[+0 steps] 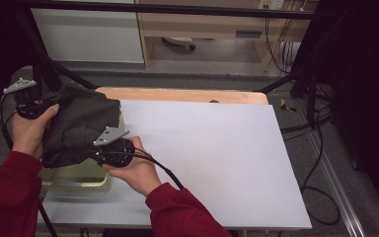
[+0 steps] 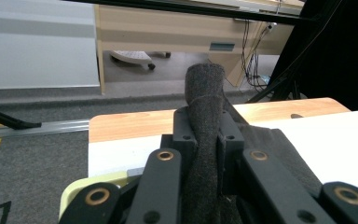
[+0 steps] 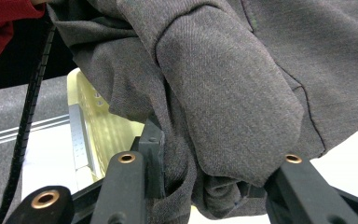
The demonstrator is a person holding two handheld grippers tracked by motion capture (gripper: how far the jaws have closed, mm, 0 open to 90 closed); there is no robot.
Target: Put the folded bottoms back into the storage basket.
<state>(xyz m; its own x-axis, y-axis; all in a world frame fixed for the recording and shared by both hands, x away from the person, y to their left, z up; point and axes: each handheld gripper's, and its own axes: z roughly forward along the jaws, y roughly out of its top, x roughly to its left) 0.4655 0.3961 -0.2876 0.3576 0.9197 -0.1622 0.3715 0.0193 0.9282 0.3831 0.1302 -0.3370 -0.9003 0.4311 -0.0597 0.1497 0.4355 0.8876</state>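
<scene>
A dark grey garment (image 1: 79, 126) hangs bunched over a pale yellow basket (image 1: 81, 183) at the table's left edge. My left gripper (image 1: 42, 104) holds the garment's far left side. In the left gripper view, its jaws (image 2: 206, 135) are shut on a fold of the cloth (image 2: 206, 88) that sticks up between them. My right gripper (image 1: 109, 149) holds the garment's near right side. In the right gripper view, the right gripper (image 3: 200, 175) is shut on a thick bundle of the grey fabric (image 3: 228, 93). The basket's mesh wall (image 3: 91, 116) lies below the cloth.
A white board (image 1: 217, 158) covers the wooden table (image 1: 177, 94) to the right of the basket. Black frame bars (image 1: 296, 74) and cables (image 1: 321, 163) run around the table's sides. A desk (image 2: 168, 28) stands on the floor beyond.
</scene>
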